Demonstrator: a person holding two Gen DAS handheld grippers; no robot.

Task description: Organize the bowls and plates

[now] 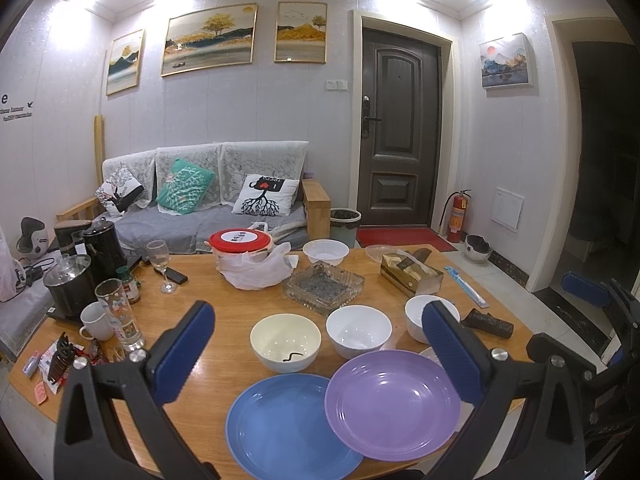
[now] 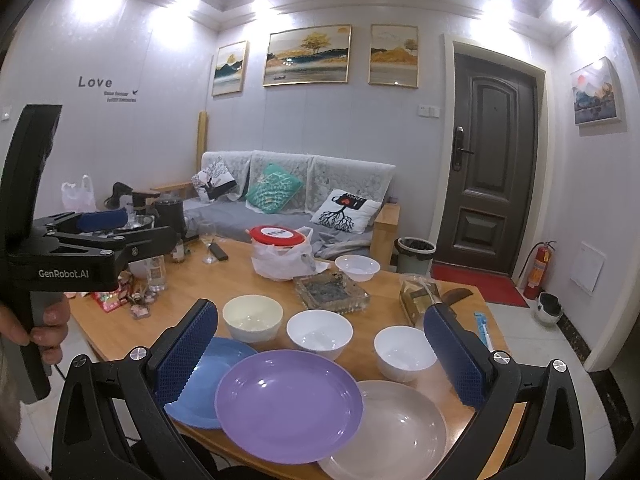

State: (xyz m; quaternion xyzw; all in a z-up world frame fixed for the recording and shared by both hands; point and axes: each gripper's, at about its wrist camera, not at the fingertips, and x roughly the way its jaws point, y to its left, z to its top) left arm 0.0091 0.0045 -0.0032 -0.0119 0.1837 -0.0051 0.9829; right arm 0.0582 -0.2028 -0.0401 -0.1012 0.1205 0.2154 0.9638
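Both grippers are empty right now: the left gripper (image 1: 318, 346) and the right gripper (image 2: 320, 354) each have their blue pads spread wide apart, hovering at the near edge of the wooden table (image 2: 376, 300), nothing clamped in either.

I'll use the purple plate (image 2: 288, 404) as the landmark. It sits on top, overlapping the blue plate (image 2: 218, 368) to its left and the pale translucent plate (image 2: 400, 428) to its right. Just behind it is a row of three bowls: the cream bowl (image 2: 253, 317) back-left, a white bowl (image 2: 320, 334) straight behind, and another white bowl (image 2: 404, 354) back-right. Well beyond that sit a glass ashtray (image 2: 332, 290) and a small shallow bowl (image 2: 357, 267).

My guess for doing this cleanly: the purple plate has to move first since it's riding on the other two. Come in low at its near rim, pinch the lip, lift before sliding so the ones underneath don't get dragged off the table edge. Then nest the bowls, watching the glasses on the far left
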